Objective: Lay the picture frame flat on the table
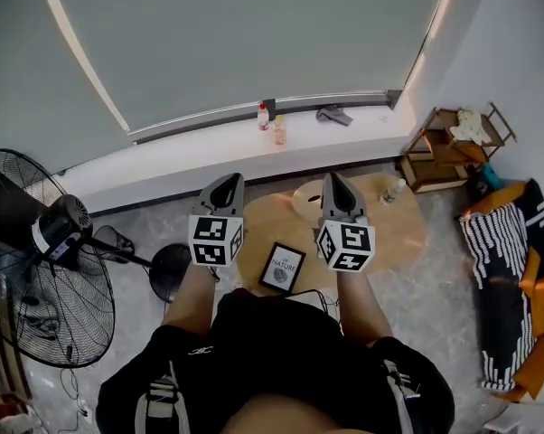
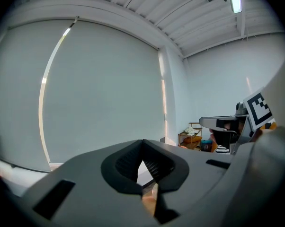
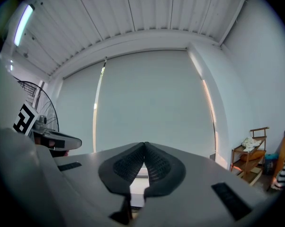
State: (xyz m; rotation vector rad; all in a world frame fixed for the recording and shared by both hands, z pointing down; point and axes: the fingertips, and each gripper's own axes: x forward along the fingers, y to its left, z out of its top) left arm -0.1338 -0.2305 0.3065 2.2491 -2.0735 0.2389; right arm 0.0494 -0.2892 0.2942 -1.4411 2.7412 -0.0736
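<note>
The picture frame [image 1: 283, 268], black-edged with a white print, sits at the near edge of the round wooden table [image 1: 398, 229]. I cannot tell whether it stands or lies flat. Both grippers are held well above it and point level towards the window blind. The left gripper [image 1: 225, 186] is to the frame's left and the right gripper [image 1: 333, 184] to its right. In the left gripper view the left gripper [image 2: 142, 143] has its tips touching and nothing between them. The right gripper [image 3: 144, 145] in its own view is shut and empty too. Neither gripper view shows the frame.
A pale disc [image 1: 308, 199] and a small bottle [image 1: 394, 191] are on the table's far side. A standing fan [image 1: 37, 269] and its round base [image 1: 171, 269] are on the left. A wooden shelf [image 1: 448, 147] and a striped cushion [image 1: 502, 269] are on the right. Two bottles [image 1: 264, 116] stand on the sill.
</note>
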